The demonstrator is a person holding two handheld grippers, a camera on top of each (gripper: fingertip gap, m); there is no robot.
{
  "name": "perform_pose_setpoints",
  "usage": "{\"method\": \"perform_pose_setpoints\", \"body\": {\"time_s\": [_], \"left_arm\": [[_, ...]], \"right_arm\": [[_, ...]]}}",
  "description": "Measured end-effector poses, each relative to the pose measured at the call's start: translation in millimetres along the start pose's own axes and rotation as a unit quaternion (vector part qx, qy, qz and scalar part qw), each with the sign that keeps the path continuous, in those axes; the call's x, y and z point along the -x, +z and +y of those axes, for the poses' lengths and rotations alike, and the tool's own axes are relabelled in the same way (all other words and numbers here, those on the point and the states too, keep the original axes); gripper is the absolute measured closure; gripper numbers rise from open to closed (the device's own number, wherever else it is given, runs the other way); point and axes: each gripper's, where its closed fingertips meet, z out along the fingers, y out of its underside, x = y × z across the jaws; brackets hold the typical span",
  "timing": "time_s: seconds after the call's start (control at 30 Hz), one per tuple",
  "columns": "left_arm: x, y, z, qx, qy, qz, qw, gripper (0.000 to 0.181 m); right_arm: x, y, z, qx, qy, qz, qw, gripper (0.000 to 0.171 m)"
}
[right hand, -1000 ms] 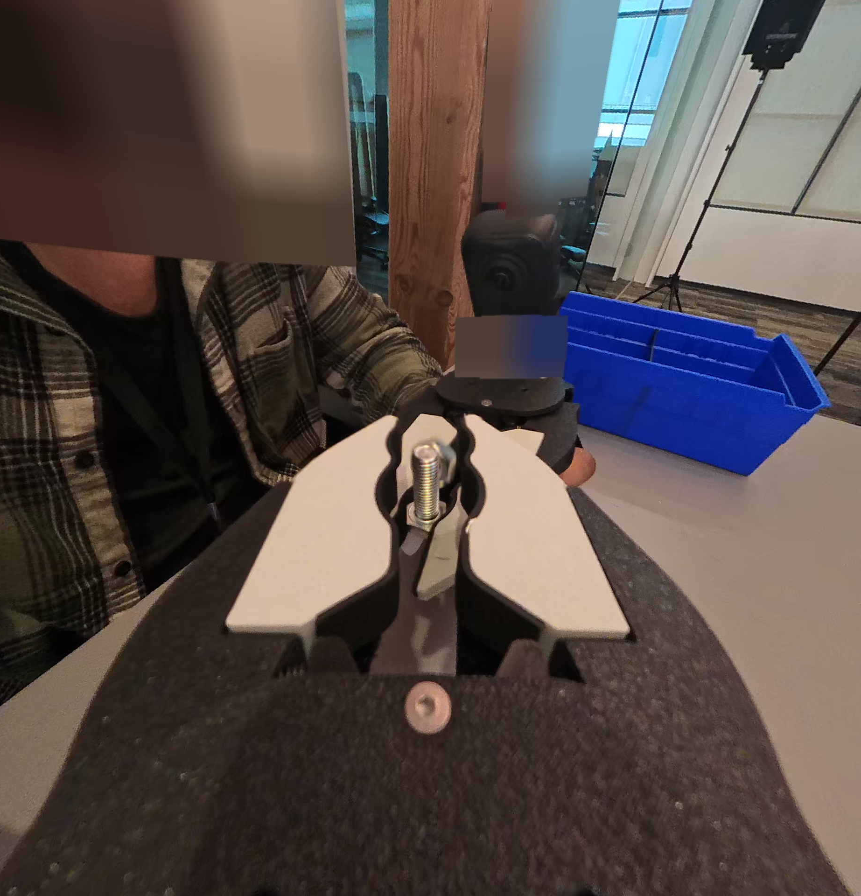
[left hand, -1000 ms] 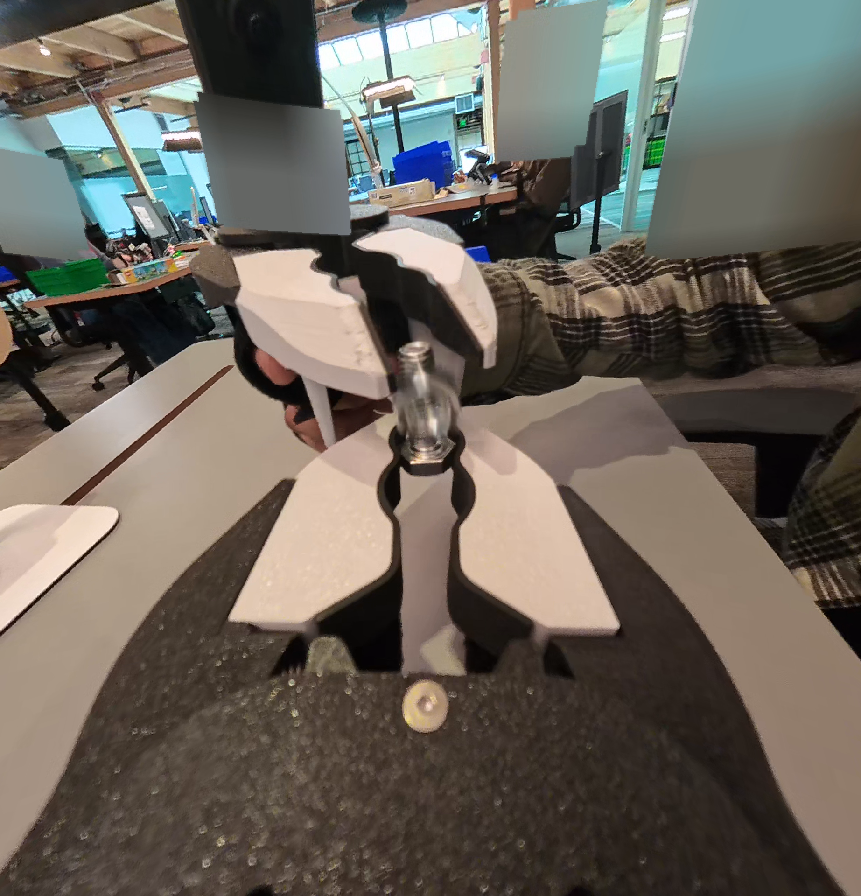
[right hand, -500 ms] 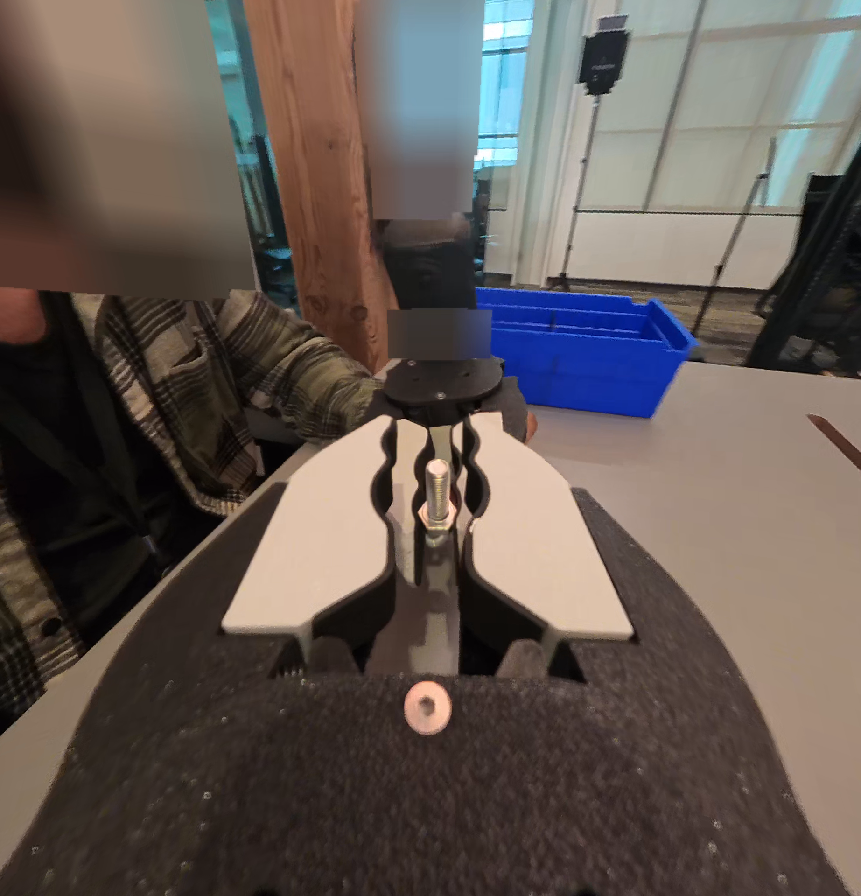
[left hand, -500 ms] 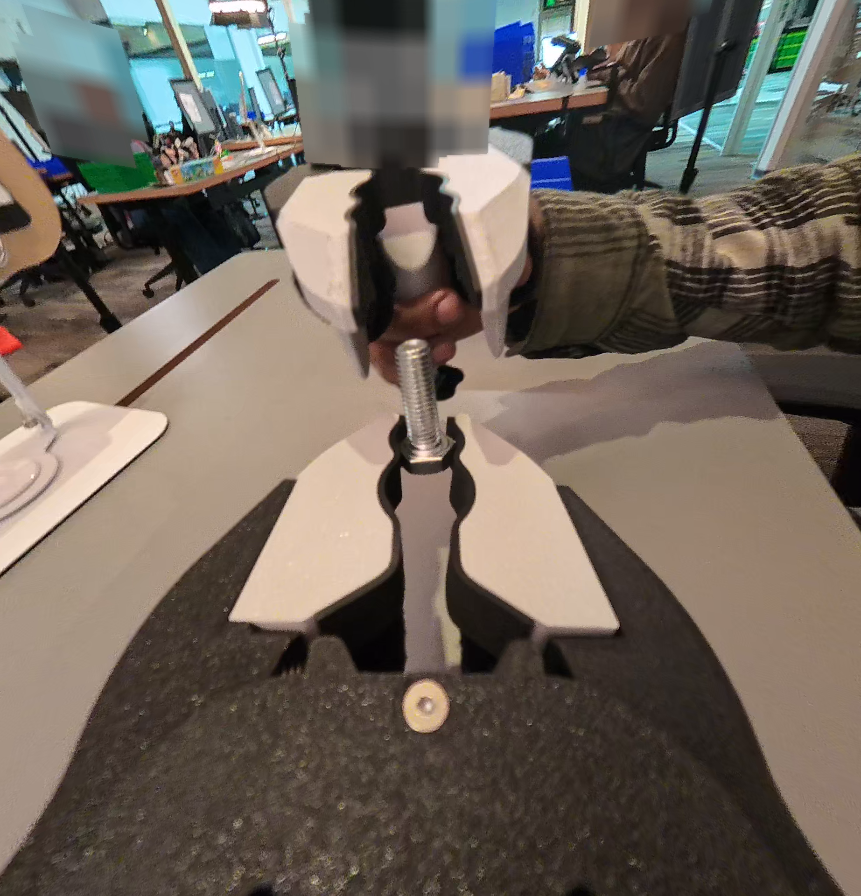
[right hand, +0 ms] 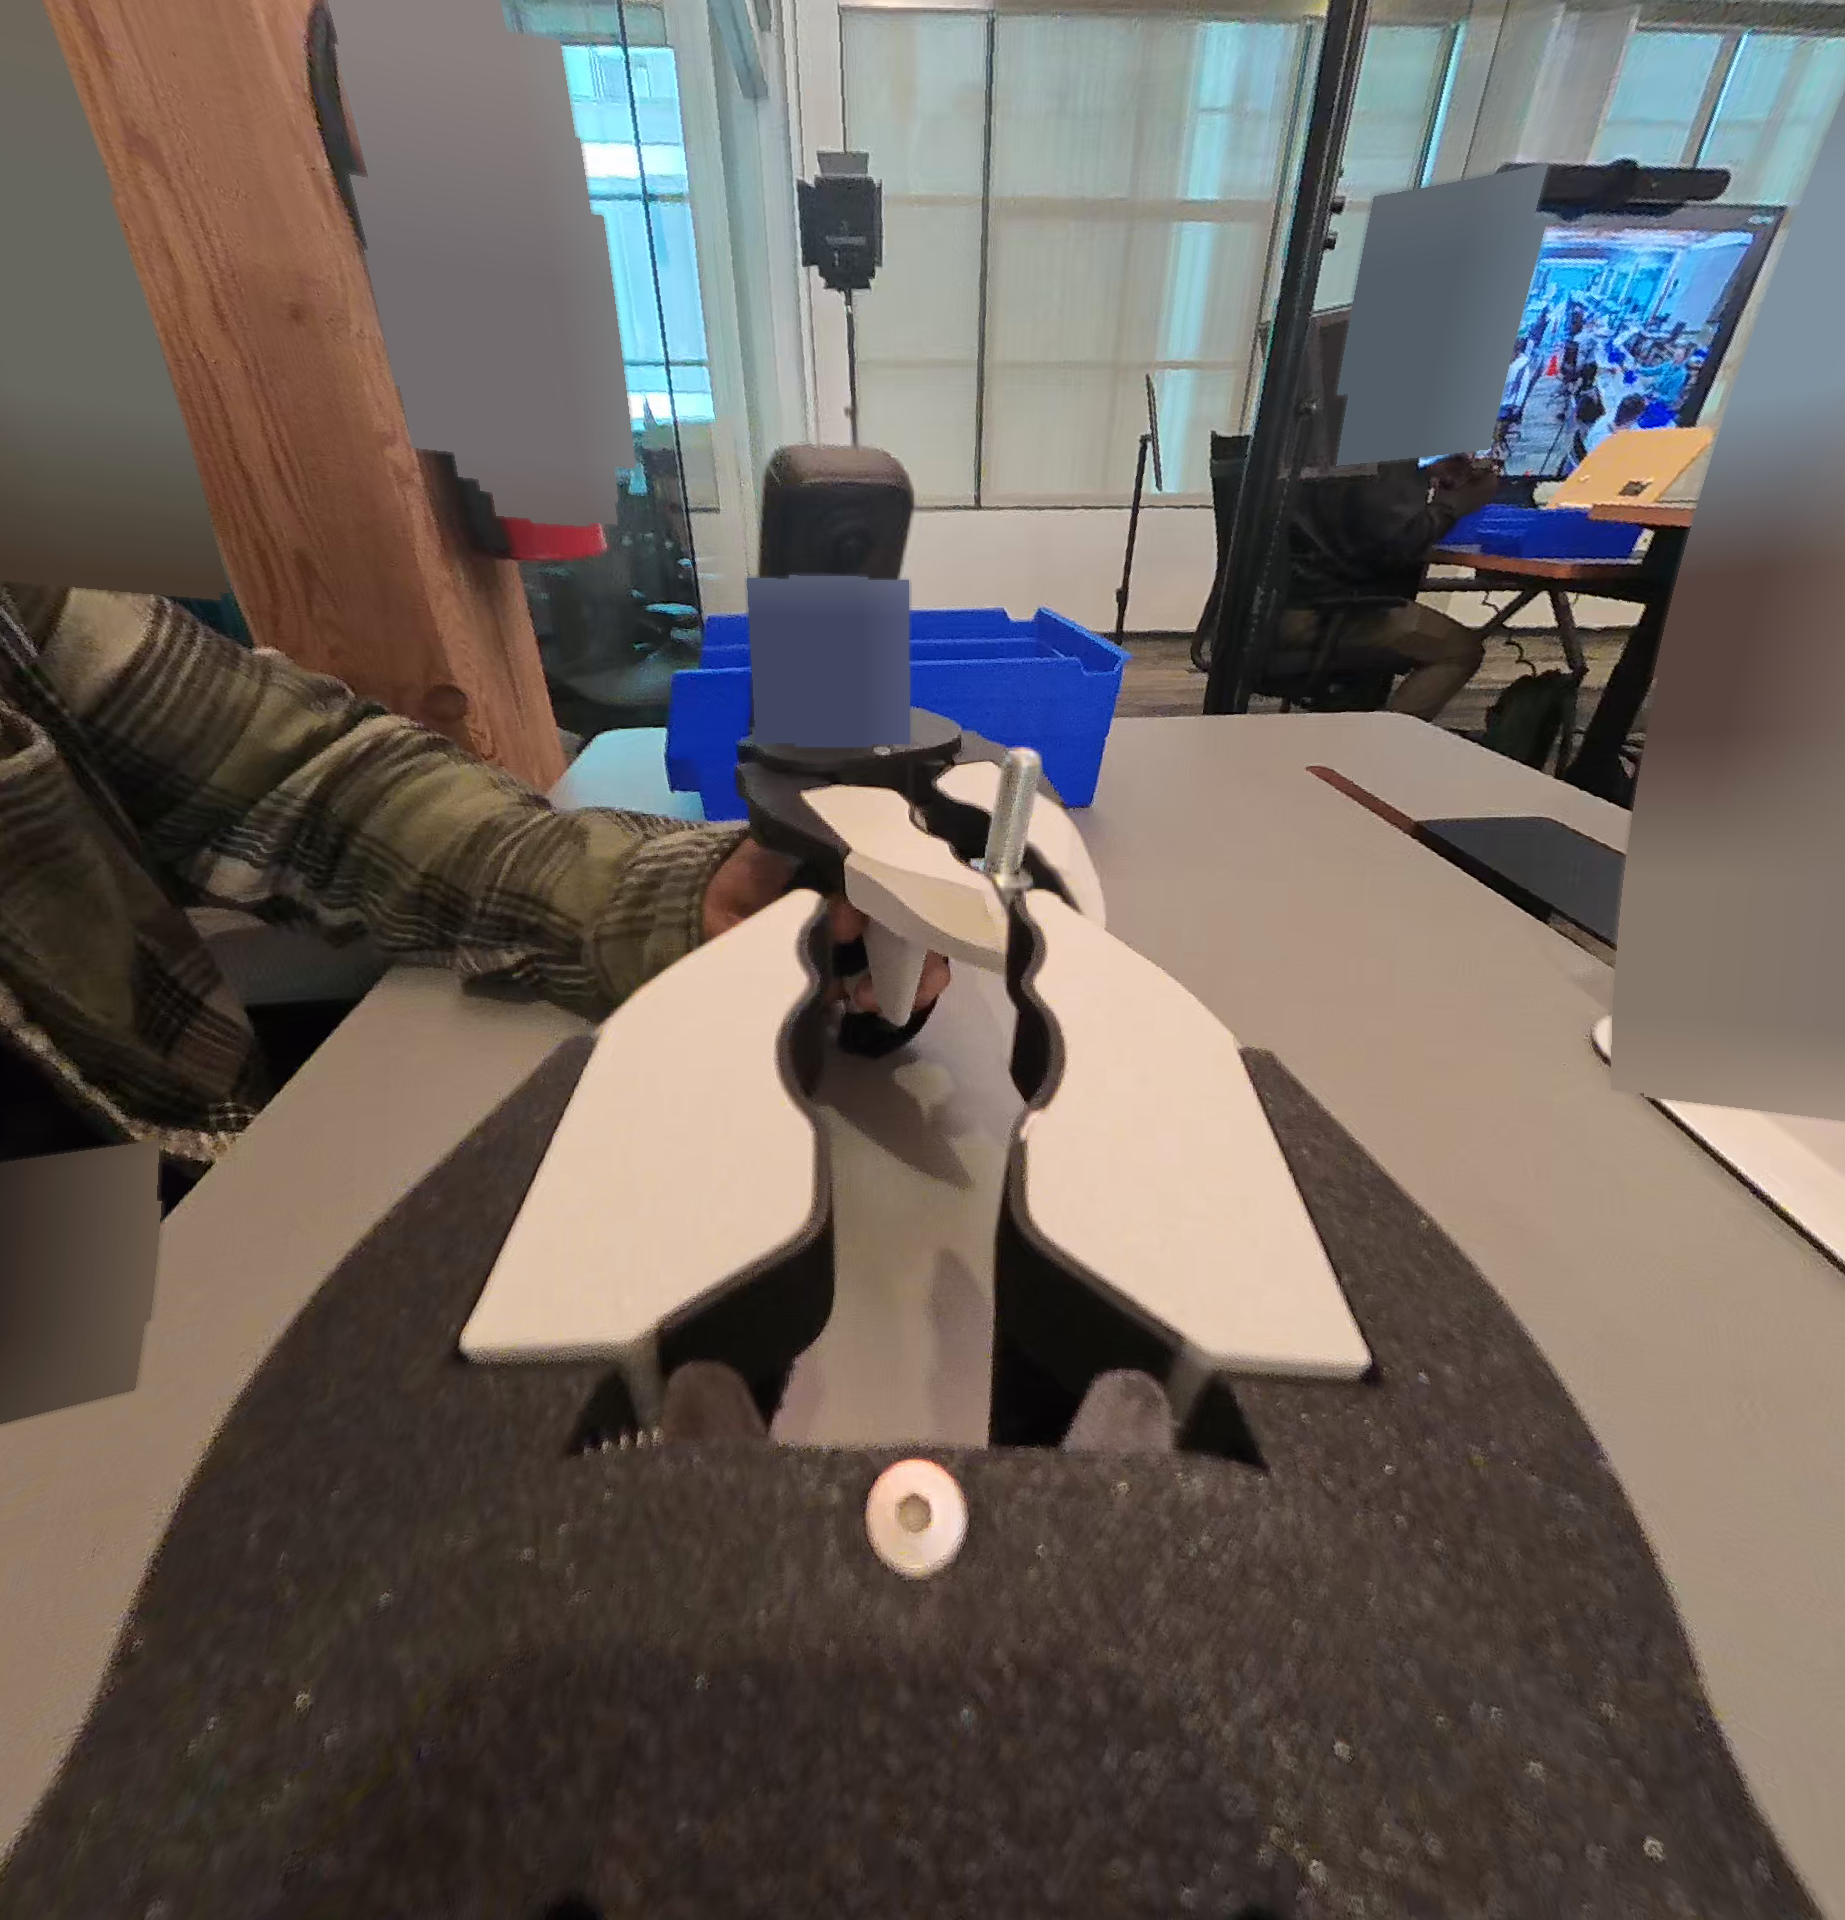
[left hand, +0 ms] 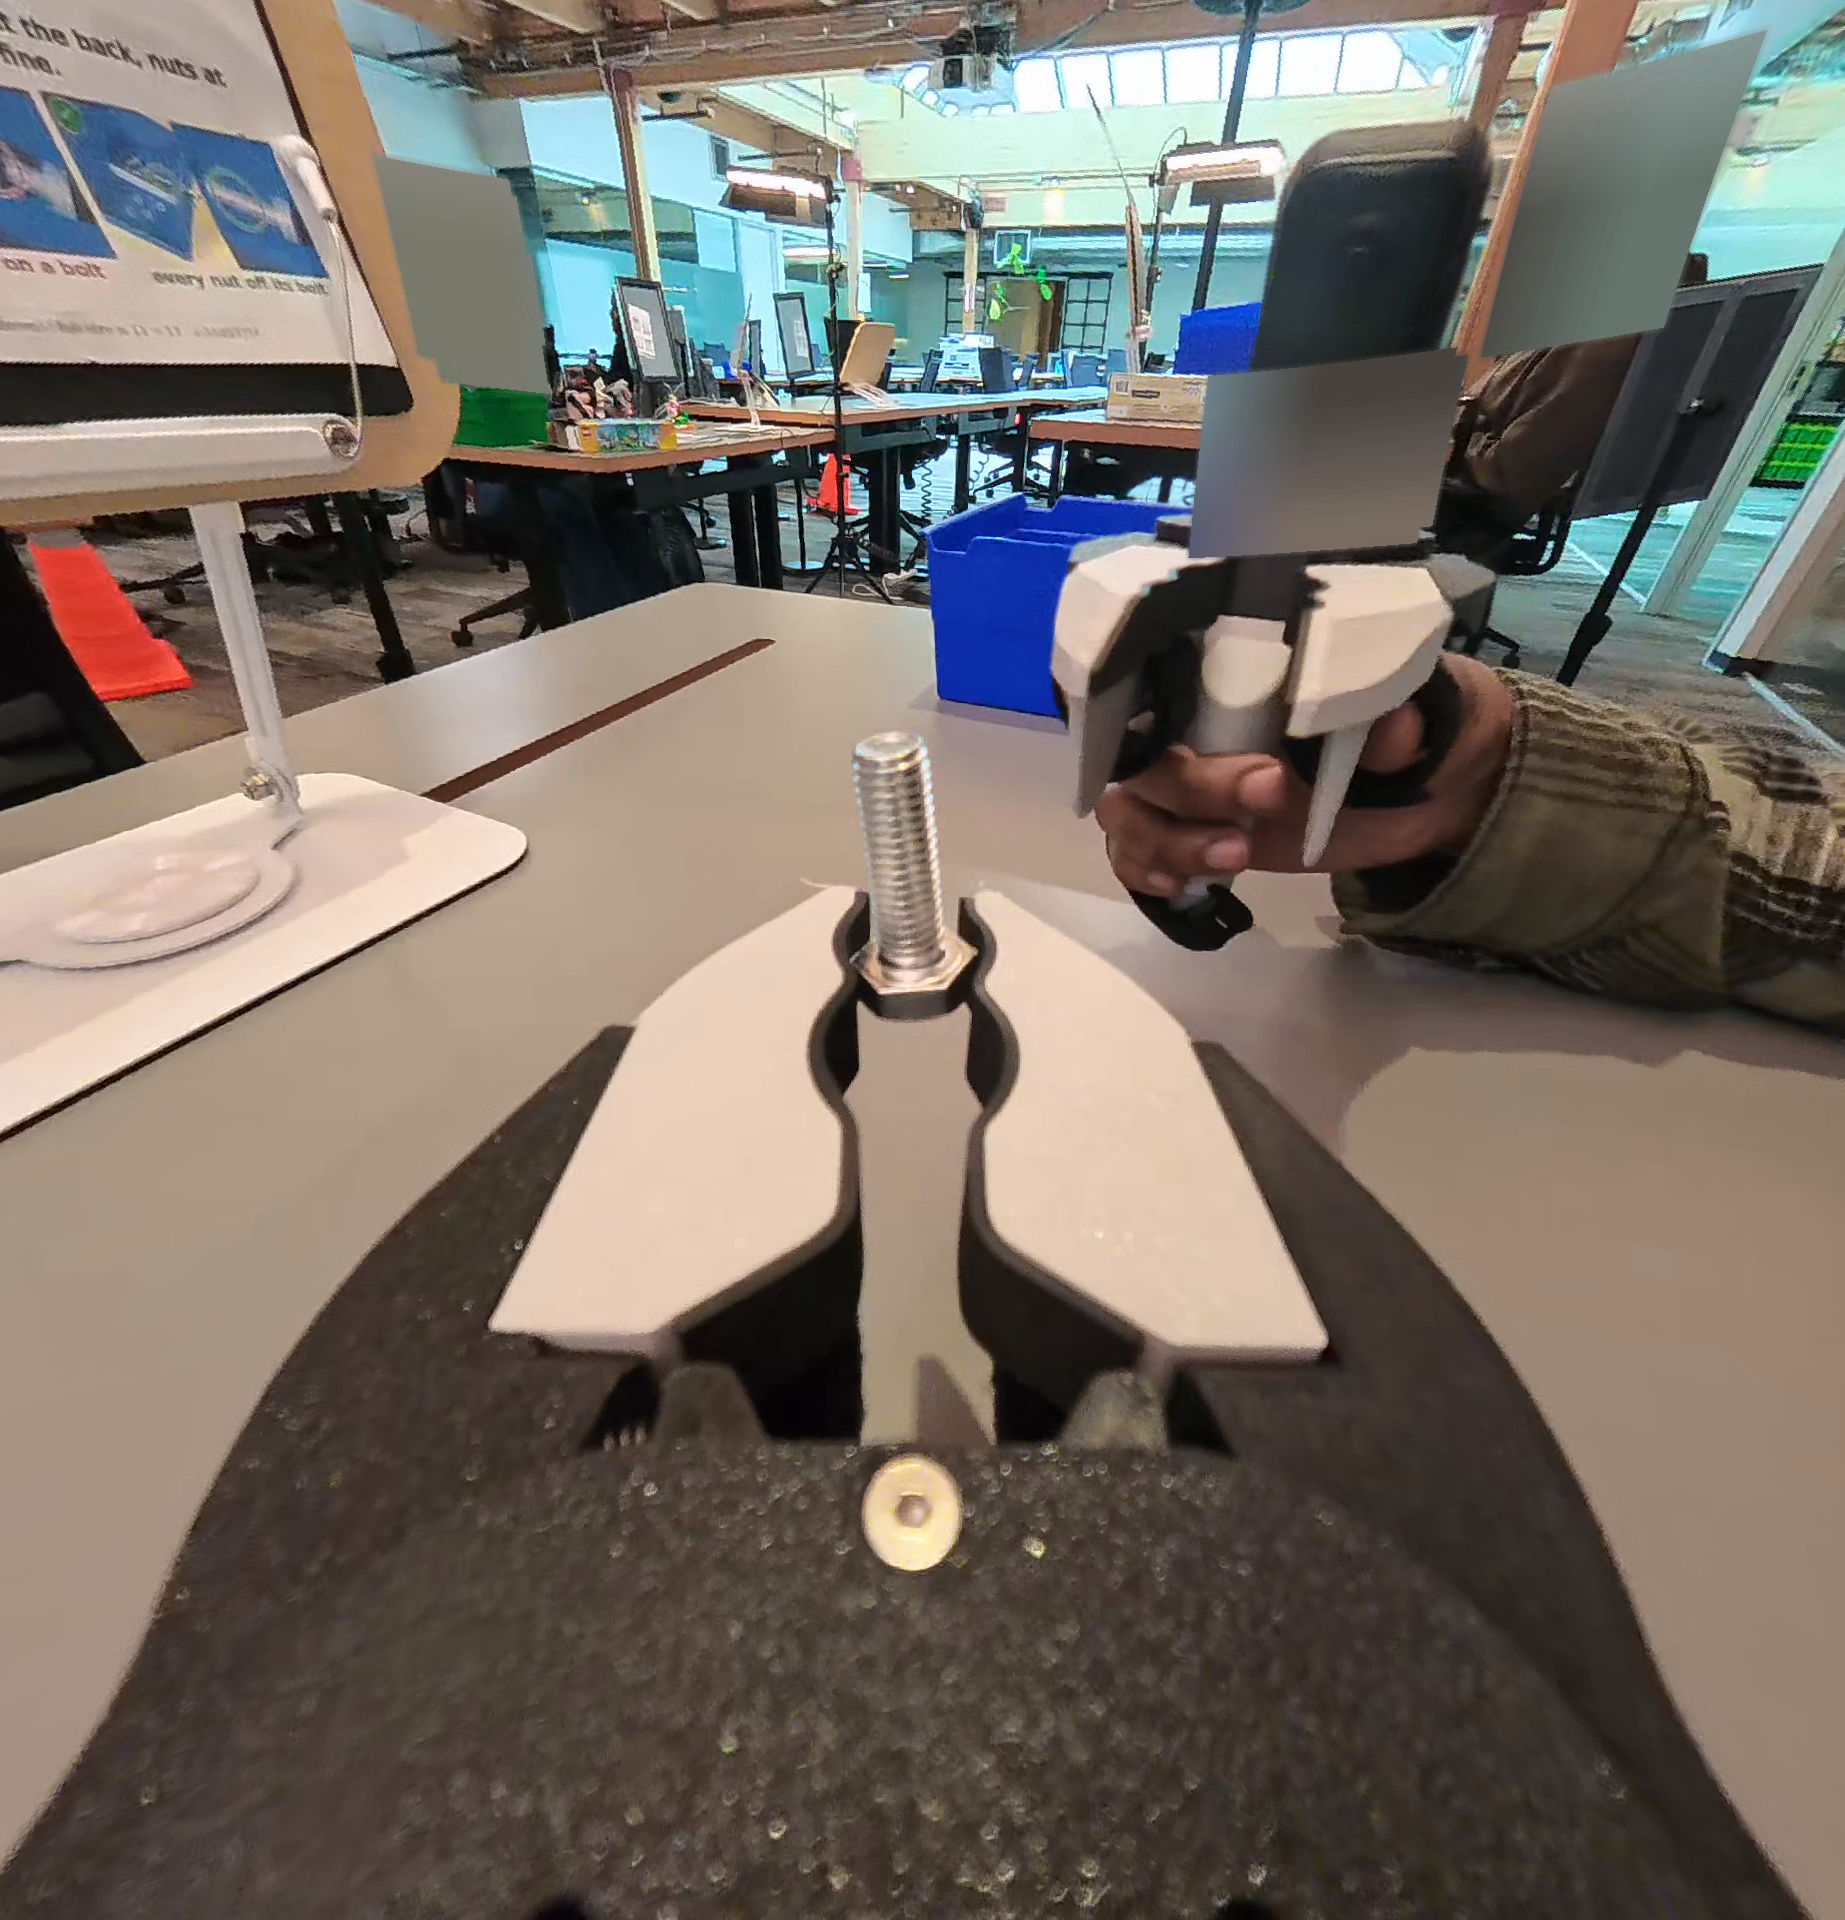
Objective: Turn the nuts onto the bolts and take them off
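your left gripper (left hand: 910,940) had its fingers clamped together on the nut (left hand: 910,975), which sat at the base of the bolt (left hand: 900,847); the bolt stood upright out of the fingertips, threaded end up, above the grey table (left hand: 606,935); the bolt head was hidden below the fingers. your right gripper (right hand: 913,1003) had its fingers apart with nothing between them; through the gap you saw only the table surface and the hand holding the other gripper. in the left wrist view your right gripper (left hand: 1209,831) hung to the right of the bolt and well apart from it, tips pointing down, held by a hand (left hand: 1271,805) in a plaid sleeve (left hand: 1645,852) that rested on the table. in the right wrist view your left gripper (right hand: 1001,904) showed beyond your fingertips, carrying the bolt (right hand: 1009,816) tilted slightly to the right. a blue bin (left hand: 1001,613) stood on the far side of the table behind both grippers; a white stand base (left hand: 274,873) with a clear post lay on the table to the left, carrying an instruction board (left hand: 149,239) above it; a dark flat tablet (right hand: 1531,862) lay at the right edge in the right wrist view.
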Motion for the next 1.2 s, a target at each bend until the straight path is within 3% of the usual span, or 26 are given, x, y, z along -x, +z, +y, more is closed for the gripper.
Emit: {"method": "perform_pose_setpoints", "body": {"time_s": [0.2,0.33,0.5,0.77,0.93,1.2], "left_arm": [[13,-23,-19,0.009,0.031,-0.026,0.999,0.165],[33,-64,-32,0.021,0.035,-0.033,0.999,0.165],[57,-105,-26,0.005,0.007,-0.044,0.999,0.165],[79,-117,-25,-0.017,-0.026,-0.081,0.996,0.165],[73,-110,-22,-0.007,-0.027,-0.071,0.997,0.165],[64,-101,-16,0.004,-0.023,-0.054,0.998,0.165]], "right_arm": [[9,7,37,0.142,0.013,0.041,0.989,0.124],[45,35,62,0.241,0.016,0.011,0.970,0.132],[85,92,94,0.300,0.022,-0.047,0.953,0.140],[82,135,136,0.397,-0.012,-0.040,0.917,0.142],[85,140,142,0.405,-0.025,-0.050,0.912,0.154],[87,138,128,0.371,-0.040,-0.050,0.926,0.155]]}}
